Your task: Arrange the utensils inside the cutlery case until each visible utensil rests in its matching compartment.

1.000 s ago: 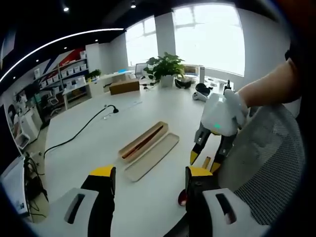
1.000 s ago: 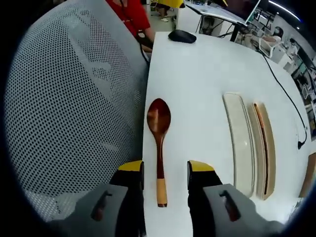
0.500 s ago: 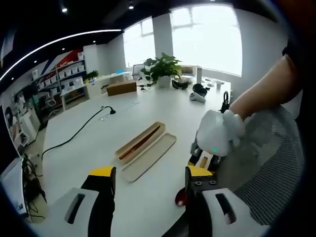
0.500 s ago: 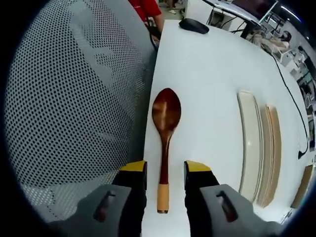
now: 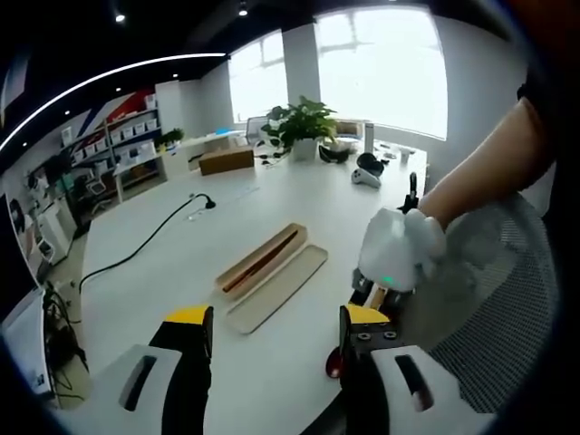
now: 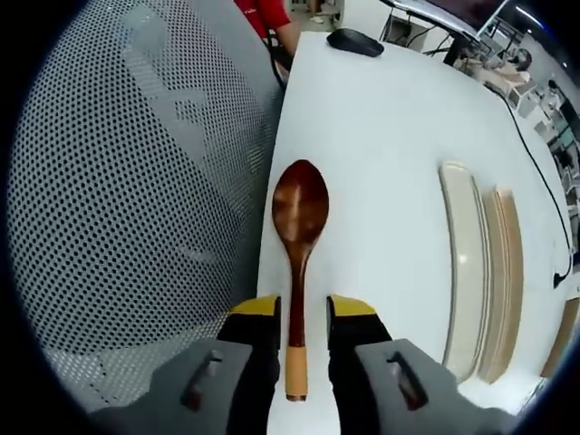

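A dark wooden spoon (image 6: 297,217) with a pale handle end lies on the white table (image 6: 381,136), near its edge. My right gripper (image 6: 303,310) straddles the spoon's handle; its jaws have narrowed, but a slim gap shows on each side. The cutlery case lies open to the right: a cream lid (image 6: 462,263) and a wooden base (image 6: 506,272) with dark chopsticks in it. In the left gripper view, my left gripper (image 5: 275,328) hovers open over the table, with the case base (image 5: 261,260) and lid (image 5: 276,288) ahead. A gloved hand holds the right gripper (image 5: 394,258) low over the spoon (image 5: 334,364).
A grey mesh chair back (image 6: 118,181) stands against the table edge beside the spoon. A black mouse (image 6: 353,41) lies far along the table. A black cable (image 5: 145,240), a potted plant (image 5: 304,122) and a cardboard box (image 5: 228,159) sit toward the far end.
My right gripper's jaws have drawn closer around the spoon handle, and the gripper has come lower over the spoon. The left gripper has stayed put and open.
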`<state>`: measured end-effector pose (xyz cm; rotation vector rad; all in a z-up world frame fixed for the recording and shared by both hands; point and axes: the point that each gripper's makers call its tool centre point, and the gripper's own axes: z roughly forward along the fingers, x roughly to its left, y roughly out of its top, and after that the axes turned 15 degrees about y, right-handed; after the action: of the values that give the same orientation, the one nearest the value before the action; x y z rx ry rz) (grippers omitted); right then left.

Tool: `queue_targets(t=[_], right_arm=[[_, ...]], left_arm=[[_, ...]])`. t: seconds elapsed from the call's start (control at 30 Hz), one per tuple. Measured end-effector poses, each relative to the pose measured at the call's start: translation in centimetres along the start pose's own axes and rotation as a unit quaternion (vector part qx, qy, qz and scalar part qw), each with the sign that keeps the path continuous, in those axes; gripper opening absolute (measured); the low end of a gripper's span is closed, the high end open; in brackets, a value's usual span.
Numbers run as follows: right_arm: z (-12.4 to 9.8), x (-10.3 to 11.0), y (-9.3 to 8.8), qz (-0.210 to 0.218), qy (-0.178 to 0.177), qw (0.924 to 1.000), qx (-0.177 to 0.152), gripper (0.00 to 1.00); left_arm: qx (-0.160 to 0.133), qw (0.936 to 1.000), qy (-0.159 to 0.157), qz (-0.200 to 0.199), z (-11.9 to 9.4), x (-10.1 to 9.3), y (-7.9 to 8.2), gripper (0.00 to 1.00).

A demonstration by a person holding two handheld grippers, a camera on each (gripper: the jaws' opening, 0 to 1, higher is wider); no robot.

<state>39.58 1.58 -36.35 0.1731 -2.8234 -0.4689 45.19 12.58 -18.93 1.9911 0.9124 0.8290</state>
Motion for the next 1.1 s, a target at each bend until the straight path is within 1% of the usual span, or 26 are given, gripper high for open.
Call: queue_targets(t=[0.07,0.13,0.2,0.23,0.27,0.4,0.57,0.63,0.77,0.97,1.0,1.03,1.1], right_arm=[[0.1,0.0,0.2,0.009,-0.008,0.9999,-0.006,0.15],[0.2,0.1,0.3,-0.004,-0.006,1.0,0.0,0.14],[0.2,-0.2,0.6,0.011,-0.01,0.9998,-0.009,0.08],[0.3,-0.2,0.7,0.01,-0.011,0.9998,-0.009,0.02],[0.4,-0.1,0.7,0.003,-0.01,0.9999,-0.004,0.02],[0.4,-0.1,0.7,0.003,-0.014,0.9998,0.011,0.01],[0.4,-0.1,0.6,0.003,-0.018,0.9997,0.016,0.01],[0.3,-0.1,0.6,0.003,-0.018,0.9997,0.015,0.01],[0.3,-0.2,0.5,0.019,-0.017,0.9997,-0.003,0.01],[0.3,0.0,0.6,0.018,-0.017,0.9997,-0.001,0.01],[0.3,0.1,0.6,0.015,-0.016,0.9998,-0.002,0.0],[0.3,0.1,0.6,0.015,-0.017,0.9997,-0.002,0.0],[0.3,0.1,0.6,0.005,-0.017,0.9998,0.003,0.0]], left_arm=[[0.0,1.0,0.0,0.0,0.0,0.0,0.0,0.58],[0.0,1.0,-0.001,0.0,0.1,-0.1,0.0,0.58],[0.002,1.0,-0.003,0.002,0.1,-0.2,-0.1,0.58],[0.003,1.0,-0.003,0.002,0.0,-0.2,-0.1,0.58],[0.003,1.0,-0.004,0.003,0.0,-0.3,-0.2,0.58],[0.008,0.9999,-0.007,0.007,0.1,-0.4,-0.5,0.58],[0.013,0.9998,-0.009,0.01,0.2,-0.5,-0.8,0.58],[0.015,0.9997,-0.011,0.013,0.2,-0.6,-0.9,0.57],[0.019,0.9995,-0.015,0.019,0.3,-0.9,-1.1,0.57],[0.022,0.9992,-0.022,0.026,0.4,-1.0,-1.2,0.57],[0.018,0.9992,-0.025,0.024,0.5,-1.1,-1.1,0.6],[0.013,0.9995,-0.025,0.013,0.5,-0.9,-0.8,0.63],[0.009,0.9996,-0.026,-0.001,0.4,-0.7,-0.6,0.61]])
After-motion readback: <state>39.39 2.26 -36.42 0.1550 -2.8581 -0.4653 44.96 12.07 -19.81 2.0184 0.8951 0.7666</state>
